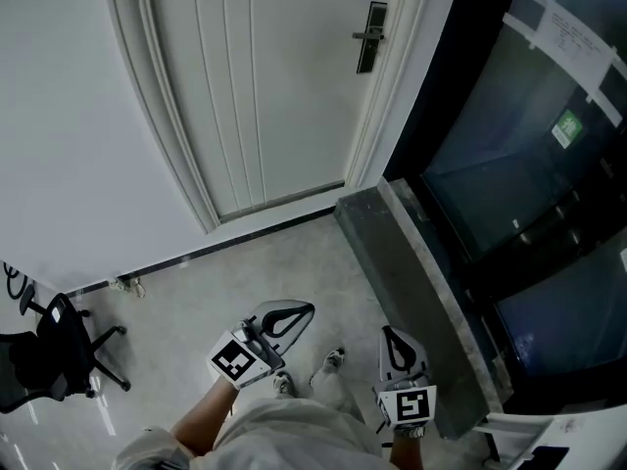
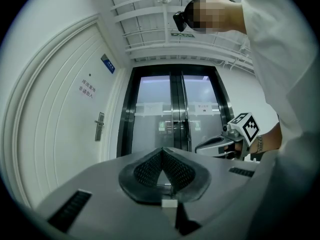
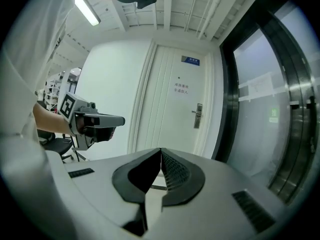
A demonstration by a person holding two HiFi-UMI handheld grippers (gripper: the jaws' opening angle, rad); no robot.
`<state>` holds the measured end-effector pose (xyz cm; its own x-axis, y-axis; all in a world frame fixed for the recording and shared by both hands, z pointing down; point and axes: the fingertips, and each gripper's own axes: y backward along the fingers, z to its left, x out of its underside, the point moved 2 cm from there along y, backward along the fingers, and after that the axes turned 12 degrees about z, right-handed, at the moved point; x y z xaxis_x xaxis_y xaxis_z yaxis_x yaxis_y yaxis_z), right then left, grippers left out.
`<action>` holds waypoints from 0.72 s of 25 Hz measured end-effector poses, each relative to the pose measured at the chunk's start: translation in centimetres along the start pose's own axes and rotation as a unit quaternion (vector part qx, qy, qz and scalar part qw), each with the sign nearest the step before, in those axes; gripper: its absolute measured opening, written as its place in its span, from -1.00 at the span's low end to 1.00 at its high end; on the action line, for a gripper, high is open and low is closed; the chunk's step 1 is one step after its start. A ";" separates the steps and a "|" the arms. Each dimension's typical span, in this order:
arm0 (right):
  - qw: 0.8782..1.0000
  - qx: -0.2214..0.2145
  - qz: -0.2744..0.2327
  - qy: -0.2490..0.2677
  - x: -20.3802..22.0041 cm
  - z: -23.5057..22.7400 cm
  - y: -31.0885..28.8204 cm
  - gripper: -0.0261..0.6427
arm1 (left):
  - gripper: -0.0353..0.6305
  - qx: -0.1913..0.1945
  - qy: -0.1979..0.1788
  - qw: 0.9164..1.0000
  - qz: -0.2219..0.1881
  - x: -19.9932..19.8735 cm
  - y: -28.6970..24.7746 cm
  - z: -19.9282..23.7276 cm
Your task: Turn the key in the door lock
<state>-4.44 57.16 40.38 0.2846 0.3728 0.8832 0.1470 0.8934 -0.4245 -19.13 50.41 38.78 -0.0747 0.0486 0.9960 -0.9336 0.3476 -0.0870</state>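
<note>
A white panelled door (image 1: 265, 86) stands ahead with a dark lock plate and lever handle (image 1: 370, 36) on its right side; the same handle (image 2: 99, 126) (image 3: 198, 115) shows small in both gripper views. No key can be made out at this distance. My left gripper (image 1: 300, 310) is low at the bottom centre, jaws together and nothing between them. My right gripper (image 1: 390, 336) sits beside it to the right, also shut and empty. Both are far short of the door. Each gripper view shows the other gripper (image 2: 220, 144) (image 3: 107, 120) alongside.
A dark glass double door (image 1: 529, 164) with a grey stone sill (image 1: 421, 282) runs along the right. A black office chair (image 1: 49, 351) stands at the lower left by the white wall (image 1: 69, 145). The grey tiled floor (image 1: 274, 272) stretches between me and the door.
</note>
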 end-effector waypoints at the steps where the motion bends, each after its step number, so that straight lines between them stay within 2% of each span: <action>1: 1.000 -0.008 0.000 -0.001 0.1 -0.5 -1.1 -0.92 | -0.87 -0.001 0.003 1.000 0.007 0.3 -0.7 0.6; 4: 1.000 -0.029 0.007 -0.005 0.4 -2.7 -5.1 -0.92 | -0.87 -0.013 0.000 1.000 0.018 0.7 -3.2 3.0; 10: 0.998 -0.064 0.011 -0.009 0.1 -10.2 -13.2 -0.92 | -0.87 -0.057 -0.020 0.998 0.032 -0.4 -10.2 8.6; 13: 0.997 -0.079 0.016 -0.004 -1.1 -14.2 -17.4 -0.90 | -0.87 -0.094 0.008 0.995 0.016 -2.1 -13.5 12.7; 15: 0.995 -0.094 0.018 -0.003 -2.0 -16.4 -20.0 -0.80 | -0.87 -0.117 0.022 0.993 -0.002 -3.0 -15.5 14.9; 18: 0.994 -0.106 0.021 -0.001 -2.9 -19.3 -23.5 -0.68 | -0.87 -0.140 0.016 0.990 0.000 -3.2 -18.6 17.2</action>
<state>9.54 30.27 43.96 0.2928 0.4088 0.8643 0.3325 0.8040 -0.4930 -7.57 27.67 37.57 -0.0592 0.0773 0.9952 -0.8000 0.5926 -0.0936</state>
